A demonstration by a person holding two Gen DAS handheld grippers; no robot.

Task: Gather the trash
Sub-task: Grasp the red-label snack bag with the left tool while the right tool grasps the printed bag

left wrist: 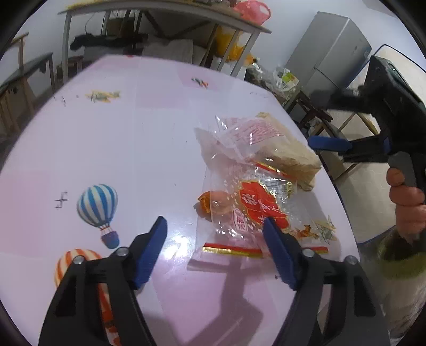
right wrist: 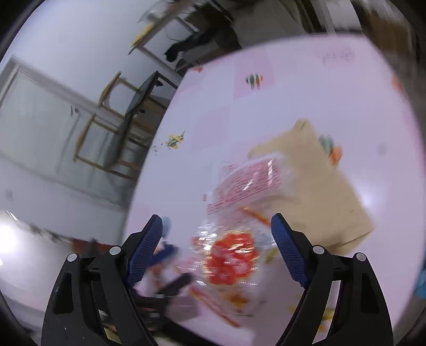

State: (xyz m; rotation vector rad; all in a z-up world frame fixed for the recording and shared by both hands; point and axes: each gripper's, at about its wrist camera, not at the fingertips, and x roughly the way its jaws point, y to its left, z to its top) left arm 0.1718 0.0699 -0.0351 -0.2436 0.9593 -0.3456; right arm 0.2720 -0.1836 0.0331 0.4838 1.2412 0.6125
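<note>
Pink surface (left wrist: 133, 149) holds an uncollected clear wrapper (left wrist: 247, 202) and paper bag (left wrist: 290, 149); both tools, left (left wrist: 215, 234) and right (right wrist: 217, 234), gape apart, empty.

Ahead of the left tongs, past the far edge of the pink table (left wrist: 111, 138) printed with balloons and small planes, a grey metal-legged table (left wrist: 170, 16) stands against a white wall, with dark clutter underneath. On its top, ahead and to the right, sits a pink basin (left wrist: 253, 10). Further right stands a grey fridge (left wrist: 330, 50), with a low wooden stand (left wrist: 306, 106) of bags in front. To the far left is a wooden-framed side table (left wrist: 24, 77). The view from the right tongs is blurred; to their left stand wooden frames (right wrist: 117, 127) against a pale wall.
</note>
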